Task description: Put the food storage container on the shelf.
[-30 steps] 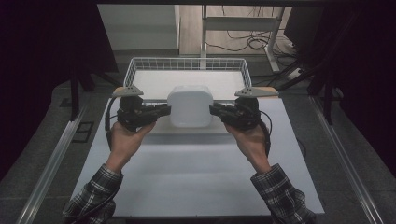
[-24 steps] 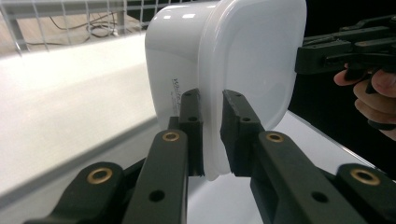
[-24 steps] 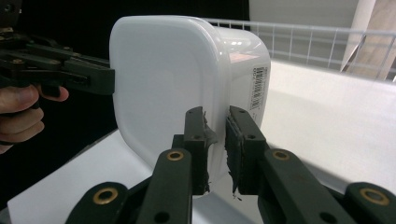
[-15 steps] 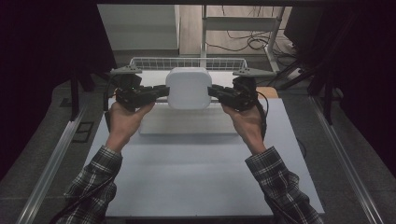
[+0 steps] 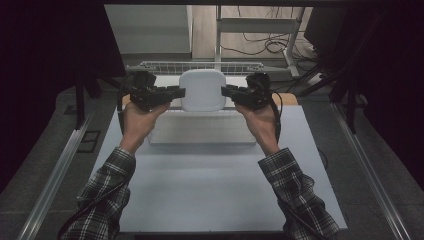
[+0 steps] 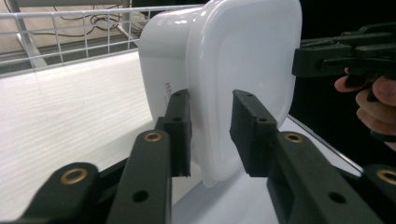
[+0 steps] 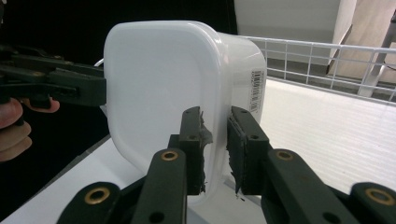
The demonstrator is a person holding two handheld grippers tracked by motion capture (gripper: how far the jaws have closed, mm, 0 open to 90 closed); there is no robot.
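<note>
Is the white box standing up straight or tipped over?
Tipped. The white box is up on its side between the left gripper and right gripper, its lid toward the person.

high view: above my side, looking forward and down over the table (image 5: 210,190), far
left gripper view: rides my left gripper (image 6: 210,135), close on the tub (image 6: 243,70)
right gripper view: rides my right gripper (image 7: 215,149), close
shared: tub, wire basket (image 7: 327,56)

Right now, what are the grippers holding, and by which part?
Both hold the white lidded container: left gripper and right gripper each pinch its lid rim on opposite sides.
</note>
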